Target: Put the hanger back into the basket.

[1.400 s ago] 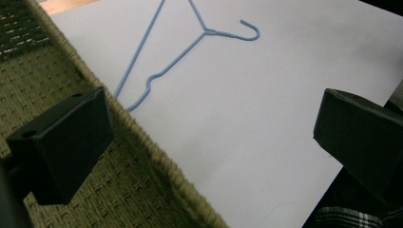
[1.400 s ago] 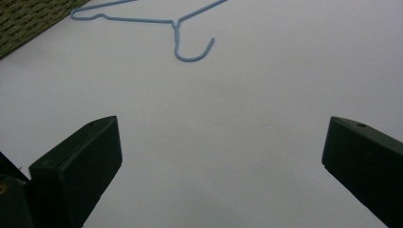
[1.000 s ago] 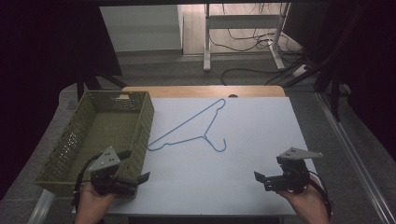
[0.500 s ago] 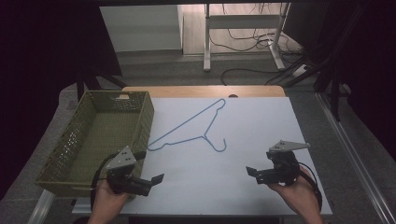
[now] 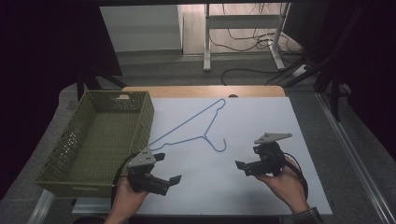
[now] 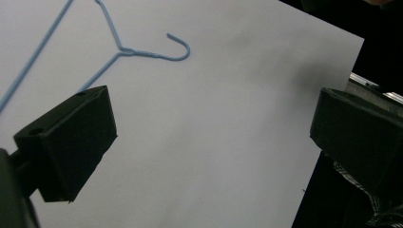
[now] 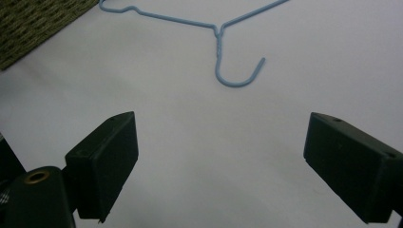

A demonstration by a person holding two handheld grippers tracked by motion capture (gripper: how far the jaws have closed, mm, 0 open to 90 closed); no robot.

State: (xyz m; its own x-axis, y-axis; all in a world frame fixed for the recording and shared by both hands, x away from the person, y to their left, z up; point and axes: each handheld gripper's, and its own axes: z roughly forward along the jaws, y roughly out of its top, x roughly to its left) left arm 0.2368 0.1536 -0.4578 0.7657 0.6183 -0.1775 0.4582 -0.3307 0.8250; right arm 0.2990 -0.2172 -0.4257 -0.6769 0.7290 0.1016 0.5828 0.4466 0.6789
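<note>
lab | dark curtained bay | white table [image 5: 261, 196] | floor cables [image 5: 243, 70]

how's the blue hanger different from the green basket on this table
The hanger is thin blue wire lying flat on the white sheet; the basket is a deep green box of woven mesh with raised walls. The hanger sits near the table's middle, hook toward the person; the basket stands at the left edge, beside the left gripper. Neither is touched: both the left and the right gripper are open.
</note>
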